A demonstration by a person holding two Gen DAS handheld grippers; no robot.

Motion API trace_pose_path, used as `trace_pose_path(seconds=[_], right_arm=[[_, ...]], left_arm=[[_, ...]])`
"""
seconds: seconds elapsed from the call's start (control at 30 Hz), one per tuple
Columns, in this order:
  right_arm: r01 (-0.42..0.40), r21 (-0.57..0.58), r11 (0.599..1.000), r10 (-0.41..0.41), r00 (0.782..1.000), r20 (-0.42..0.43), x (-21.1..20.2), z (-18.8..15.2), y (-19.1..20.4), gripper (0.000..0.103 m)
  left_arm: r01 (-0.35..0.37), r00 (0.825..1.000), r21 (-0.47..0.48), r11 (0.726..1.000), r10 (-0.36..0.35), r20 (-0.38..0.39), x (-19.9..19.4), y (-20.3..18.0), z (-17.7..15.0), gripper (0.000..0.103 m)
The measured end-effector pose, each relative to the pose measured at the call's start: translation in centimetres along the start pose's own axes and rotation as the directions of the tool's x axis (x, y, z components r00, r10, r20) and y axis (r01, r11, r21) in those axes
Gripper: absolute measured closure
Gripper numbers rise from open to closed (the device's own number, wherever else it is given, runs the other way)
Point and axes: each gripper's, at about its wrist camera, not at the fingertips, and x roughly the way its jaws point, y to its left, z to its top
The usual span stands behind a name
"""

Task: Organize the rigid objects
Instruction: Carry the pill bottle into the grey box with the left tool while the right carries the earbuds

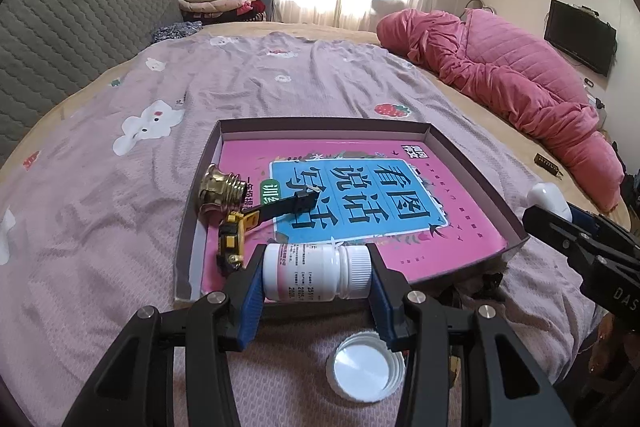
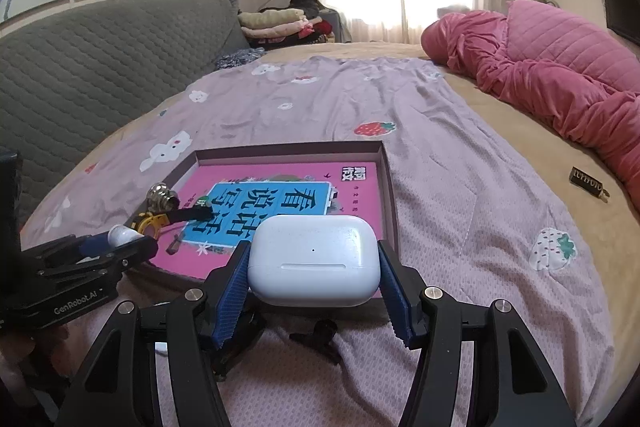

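On the bed's lilac cartoon-print sheet (image 1: 280,83) in front of you lies the shallow brown cardboard tray (image 1: 472,163) lined with a pink book; a brass threaded fitting (image 1: 218,187) and a yellow-black tape measure (image 1: 230,239) sit at its left edge. Your right hand-held gripper (image 2: 314,267) clamps the white plastic earbud case (image 2: 314,263) above the tray's near edge. Your left hand-held gripper (image 1: 316,273) grips the small white pill bottle (image 1: 316,273) lying sideways over the tray's near edge, with 1 white round lid (image 1: 364,367) on the sheet below.
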Motion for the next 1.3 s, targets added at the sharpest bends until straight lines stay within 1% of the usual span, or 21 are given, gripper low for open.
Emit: trace_pose_path(seconds=[0.6, 1.3], right_arm=[[0.004, -0.003, 1.000, -0.004, 0.999, -0.034, 2.3, 0.6, 0.0, 0.041], [0.010, -0.002, 1.000, -0.010, 0.995, -0.098, 5.7, 1.0, -0.1, 0.041]], left_arm=[[0.001, 1.000, 0.022, 1.000, -0.001, -0.012, 2.2, -0.8, 0.9, 0.057], [-0.005, 0.998, 0.037, 0.999, 0.007, -0.065, 5.0, -0.9, 1.0, 0.057]])
